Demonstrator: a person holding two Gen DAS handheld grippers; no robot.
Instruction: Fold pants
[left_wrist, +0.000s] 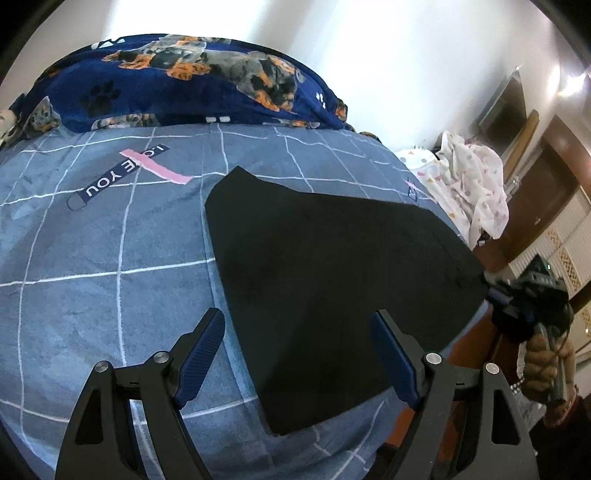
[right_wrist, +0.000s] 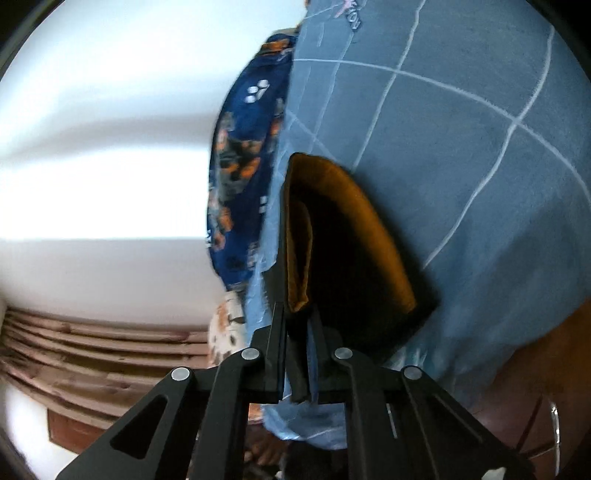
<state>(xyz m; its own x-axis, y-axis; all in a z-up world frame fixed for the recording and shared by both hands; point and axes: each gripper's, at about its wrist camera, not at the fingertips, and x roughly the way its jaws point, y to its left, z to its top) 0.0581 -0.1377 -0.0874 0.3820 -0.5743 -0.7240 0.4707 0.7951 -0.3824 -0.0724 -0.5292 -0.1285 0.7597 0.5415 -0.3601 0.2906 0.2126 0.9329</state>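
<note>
1. At the far left of the left wrist view we see only the bed, covered in a grey-blue checked sheet with an "I LOVE YOU" print, and behind it a navy blanket with dog and paw prints bunched against the wall.
2. Moving right, our left tongs stand wide apart and hold nothing. They hover above the near edge of the black pants.
3. The pants lie flat on the bed, already folded into a broad dark panel. Its long axis runs from the near corner by our left tongs away and to the right, toward the bed's right edge.
4. At that right edge our right tongs meet the far right corner of the pants. In the right wrist view the right tongs are narrowed on a doubled edge of the cloth, whose orange-brown lining shows.
5. Further right, a white spotted cloth lies heaped beyond the bed.
6. We judge that the next fold turns on this: the right side is held, while the free near corner lies just ahead of and below the left tongs, so the left hand is the nearer one to take it.
</note>
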